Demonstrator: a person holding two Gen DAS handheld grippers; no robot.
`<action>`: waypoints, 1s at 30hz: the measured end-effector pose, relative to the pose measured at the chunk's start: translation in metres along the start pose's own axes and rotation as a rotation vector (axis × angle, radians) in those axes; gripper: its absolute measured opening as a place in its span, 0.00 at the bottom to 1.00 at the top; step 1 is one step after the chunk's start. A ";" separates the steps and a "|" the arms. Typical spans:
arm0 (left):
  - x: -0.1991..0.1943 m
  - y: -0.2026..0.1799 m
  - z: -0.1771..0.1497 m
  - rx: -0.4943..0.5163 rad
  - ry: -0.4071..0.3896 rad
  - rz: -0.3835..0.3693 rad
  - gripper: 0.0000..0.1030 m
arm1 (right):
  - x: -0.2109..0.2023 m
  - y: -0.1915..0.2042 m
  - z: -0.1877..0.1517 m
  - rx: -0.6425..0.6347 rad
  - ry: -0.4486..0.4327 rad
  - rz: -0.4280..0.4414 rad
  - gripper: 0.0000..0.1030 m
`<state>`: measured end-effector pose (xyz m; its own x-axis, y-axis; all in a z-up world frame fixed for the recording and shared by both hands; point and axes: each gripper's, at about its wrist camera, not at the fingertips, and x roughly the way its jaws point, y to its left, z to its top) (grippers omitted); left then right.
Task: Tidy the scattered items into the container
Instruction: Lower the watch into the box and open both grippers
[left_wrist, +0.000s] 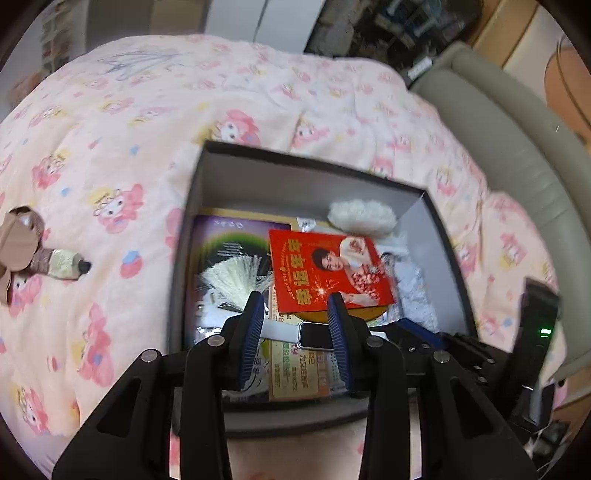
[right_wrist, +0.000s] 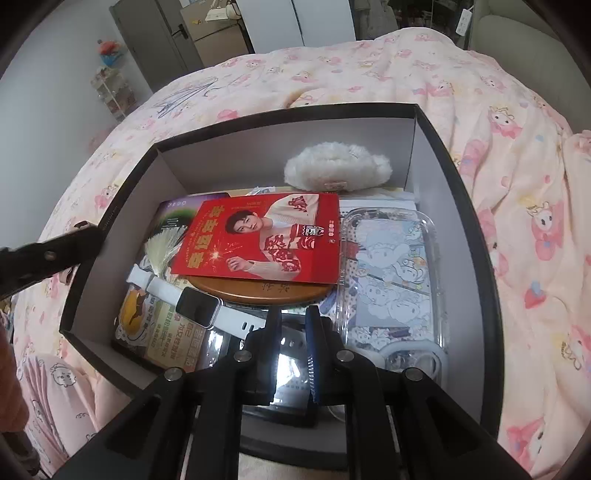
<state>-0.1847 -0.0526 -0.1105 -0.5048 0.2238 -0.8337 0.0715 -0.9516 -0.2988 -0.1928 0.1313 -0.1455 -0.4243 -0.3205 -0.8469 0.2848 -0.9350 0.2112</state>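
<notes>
A black box (left_wrist: 303, 157) (right_wrist: 284, 110) sits on the pink bed. Inside lie a red envelope (left_wrist: 328, 269) (right_wrist: 266, 236), a white smartwatch (left_wrist: 314, 334) (right_wrist: 195, 301), a white fluffy item (left_wrist: 362, 216) (right_wrist: 338, 168), a wooden disc (right_wrist: 258, 291), a clear case with cartoon stickers (right_wrist: 391, 280) and cards. My left gripper (left_wrist: 297, 310) is open and empty over the box's near side. My right gripper (right_wrist: 293, 321) is shut on a dark, glossy, flat device (right_wrist: 288, 365) over the box. A hand-cream tube (left_wrist: 62, 264) and a brown cloth item (left_wrist: 16, 243) lie on the bed, left of the box.
The pink cartoon quilt (left_wrist: 147, 129) (right_wrist: 517, 184) covers the bed. A grey padded bed edge (left_wrist: 517, 129) runs along the right. The right gripper's body (left_wrist: 535, 325) shows in the left view; the left gripper's arm (right_wrist: 48, 254) shows at the box's left rim. Cabinets (right_wrist: 207, 33) stand beyond the bed.
</notes>
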 end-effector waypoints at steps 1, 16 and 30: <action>0.013 -0.002 0.001 0.006 0.031 0.003 0.32 | 0.002 0.000 0.001 -0.001 0.004 0.000 0.10; 0.027 -0.004 -0.014 -0.032 0.065 -0.019 0.31 | 0.001 0.001 0.000 -0.018 0.004 -0.048 0.31; -0.052 -0.031 -0.055 0.031 -0.093 -0.058 0.37 | -0.080 0.018 -0.015 0.018 -0.161 -0.086 0.45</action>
<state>-0.1135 -0.0231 -0.0830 -0.5850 0.2597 -0.7683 0.0143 -0.9439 -0.3299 -0.1405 0.1425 -0.0811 -0.5791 -0.2580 -0.7734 0.2270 -0.9621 0.1510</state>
